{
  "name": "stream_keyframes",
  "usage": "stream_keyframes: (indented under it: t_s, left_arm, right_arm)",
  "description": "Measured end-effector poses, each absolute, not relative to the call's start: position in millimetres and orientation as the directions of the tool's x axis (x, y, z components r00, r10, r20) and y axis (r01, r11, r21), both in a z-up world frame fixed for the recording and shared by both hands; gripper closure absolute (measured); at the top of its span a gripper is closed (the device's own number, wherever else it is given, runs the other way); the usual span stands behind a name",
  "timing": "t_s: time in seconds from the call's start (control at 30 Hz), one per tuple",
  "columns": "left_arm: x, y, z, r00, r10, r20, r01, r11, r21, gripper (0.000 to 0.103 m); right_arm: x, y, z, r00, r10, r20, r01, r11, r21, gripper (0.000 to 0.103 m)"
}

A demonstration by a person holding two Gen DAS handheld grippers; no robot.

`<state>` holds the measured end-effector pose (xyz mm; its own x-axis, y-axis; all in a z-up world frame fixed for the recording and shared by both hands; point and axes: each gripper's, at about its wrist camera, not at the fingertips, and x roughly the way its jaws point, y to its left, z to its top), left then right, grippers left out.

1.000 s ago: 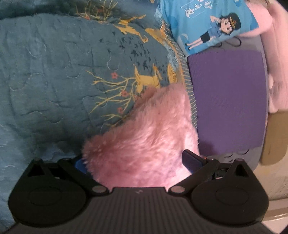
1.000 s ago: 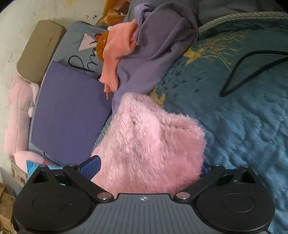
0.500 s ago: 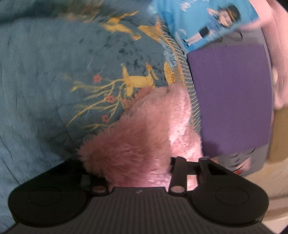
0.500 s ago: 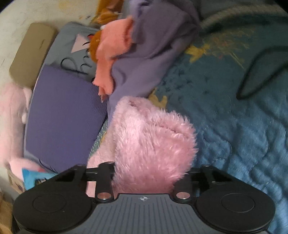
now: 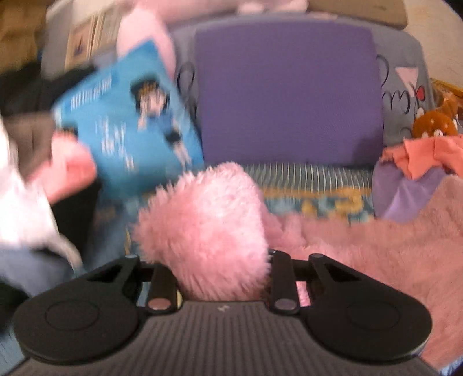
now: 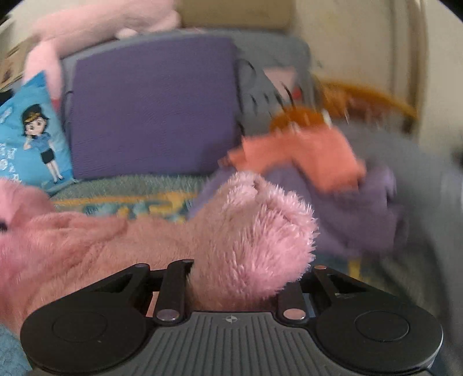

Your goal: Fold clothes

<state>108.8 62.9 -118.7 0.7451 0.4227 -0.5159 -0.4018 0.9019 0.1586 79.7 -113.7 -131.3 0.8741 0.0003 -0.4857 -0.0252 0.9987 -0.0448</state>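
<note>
A pink fluffy garment (image 5: 202, 219) is lifted off the blue quilted bedspread (image 5: 312, 199) and stretches between my two grippers. In the left wrist view a bunched corner of it fills my left gripper (image 5: 214, 260), whose jaws are closing on the fur; the rest trails off to the right. In the right wrist view the garment's other corner (image 6: 260, 231) sits in my right gripper (image 6: 240, 274), whose jaws are also closing on it, with the cloth running off to the left. The fur hides both sets of fingertips.
A purple cushion (image 5: 286, 95) leans on a grey printed pillow (image 5: 405, 72) at the head of the bed. A blue cartoon pillow (image 5: 127, 115) lies to its left, with a pink plush toy (image 6: 95, 23) above. An orange cloth (image 6: 303, 156) and a lilac garment (image 6: 361, 208) are heaped at the right.
Both grippers went from wide open to closed on the pink garment's corners, lifted it off the bedspread and rolled, so the cushions now stand upright ahead.
</note>
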Motion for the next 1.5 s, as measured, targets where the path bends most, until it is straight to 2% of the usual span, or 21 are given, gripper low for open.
stream_keyframes:
  t_s: [0.13, 0.23, 0.47, 0.67, 0.73, 0.8, 0.83, 0.87, 0.93, 1.03, 1.07, 1.17, 1.27, 1.3, 1.33, 1.4, 1.43, 1.47, 1.5]
  left_arm:
    - [145.3, 72.8, -74.9, 0.784, 0.474, -0.401, -0.421, 0.88, 0.219, 0.072]
    - [184.1, 96.5, -48.4, 0.792, 0.519, -0.323, -0.465, 0.854, 0.232, 0.072]
    - [291.0, 165.6, -5.4, 0.787, 0.59, -0.179, -0.543, 0.8, 0.255, 0.072]
    - [378.7, 215.9, 12.2, 0.787, 0.592, -0.172, -0.551, 0.801, 0.233, 0.071]
    - [379.1, 222.8, 6.7, 0.792, 0.593, -0.148, -0.565, 0.803, 0.19, 0.07]
    - [369.9, 222.1, -18.5, 0.791, 0.595, -0.143, -0.567, 0.8, 0.197, 0.068]
    - [363.9, 221.7, -37.3, 0.787, 0.595, -0.162, -0.562, 0.8, 0.21, 0.065]
    - [358.6, 223.4, -61.5, 0.778, 0.589, -0.218, -0.551, 0.807, 0.215, 0.065]
    - [351.0, 230.2, -116.8, 0.735, 0.558, -0.385, -0.524, 0.828, 0.2, 0.065]
    - [336.2, 250.7, -187.0, 0.612, 0.473, -0.634, -0.531, 0.84, 0.114, 0.067]
    - [327.8, 254.8, -198.2, 0.601, 0.468, -0.648, -0.54, 0.835, 0.102, 0.066]
    - [312.1, 257.9, -204.0, 0.616, 0.49, -0.617, -0.534, 0.835, 0.13, 0.056]
    - [309.2, 264.5, -202.5, 0.613, 0.481, -0.627, -0.538, 0.835, 0.114, 0.049]
    - [308.2, 269.2, -203.3, 0.609, 0.476, -0.635, -0.542, 0.834, 0.106, 0.043]
    - [308.3, 274.3, -204.6, 0.602, 0.475, -0.642, -0.548, 0.83, 0.101, 0.034]
    - [302.3, 286.8, -207.0, 0.589, 0.473, -0.655, -0.566, 0.82, 0.084, 0.022]
    - [298.5, 294.5, -206.9, 0.585, 0.471, -0.66, -0.574, 0.815, 0.072, 0.016]
    - [290.5, 298.9, -205.4, 0.584, 0.469, -0.662, -0.58, 0.812, 0.063, 0.014]
    - [281.0, 300.7, -202.7, 0.584, 0.472, -0.66, -0.584, 0.809, 0.062, 0.012]
  right_arm:
    - [114.9, -97.1, -89.7, 0.92, 0.015, -0.392, -0.072, 0.989, -0.132, 0.083]
    - [149.4, -83.0, -61.2, 0.948, 0.028, -0.317, -0.094, 0.976, -0.197, 0.092]
    - [262.1, -43.8, -22.4, 0.976, 0.061, -0.209, -0.106, 0.972, -0.212, 0.093]
    - [345.9, -19.8, -8.8, 0.981, 0.069, -0.183, -0.103, 0.978, -0.181, 0.093]
    - [355.3, -22.1, -8.3, 0.985, 0.067, -0.162, -0.092, 0.985, -0.149, 0.093]
    - [352.9, -26.9, -24.4, 0.982, 0.074, -0.174, -0.097, 0.988, -0.123, 0.093]
    - [350.8, -30.3, -37.6, 0.977, 0.078, -0.196, -0.1, 0.989, -0.107, 0.093]
    - [349.0, -33.7, -56.6, 0.968, 0.08, -0.238, -0.103, 0.991, -0.087, 0.092]
    - [345.9, -38.8, -104.2, 0.93, 0.083, -0.359, -0.107, 0.993, -0.048, 0.092]
    - [333.3, -41.2, -185.4, 0.824, 0.074, -0.562, -0.097, 0.995, -0.012, 0.093]
    - [323.3, -41.5, -203.5, 0.809, 0.071, -0.584, -0.095, 0.995, -0.01, 0.093]
    - [296.9, -38.3, -216.3, 0.845, 0.067, -0.531, -0.107, 0.993, -0.044, 0.092]
    - [303.9, -44.8, -209.5, 0.83, 0.09, -0.551, -0.088, 0.996, 0.03, 0.089]
    - [308.0, -48.5, -208.4, 0.823, 0.107, -0.558, -0.089, 0.994, 0.06, 0.087]
    - [312.0, -52.2, -207.2, 0.815, 0.125, -0.566, -0.089, 0.992, 0.09, 0.081]
    - [314.6, -63.3, -206.6, 0.802, 0.151, -0.578, -0.084, 0.986, 0.141, 0.067]
    - [312.1, -71.3, -203.6, 0.802, 0.147, -0.578, -0.073, 0.986, 0.15, 0.051]
    - [309.6, -79.3, -200.6, 0.803, 0.143, -0.578, -0.062, 0.985, 0.158, 0.04]
    - [305.9, -87.2, -197.4, 0.804, 0.142, -0.577, -0.055, 0.985, 0.166, 0.039]
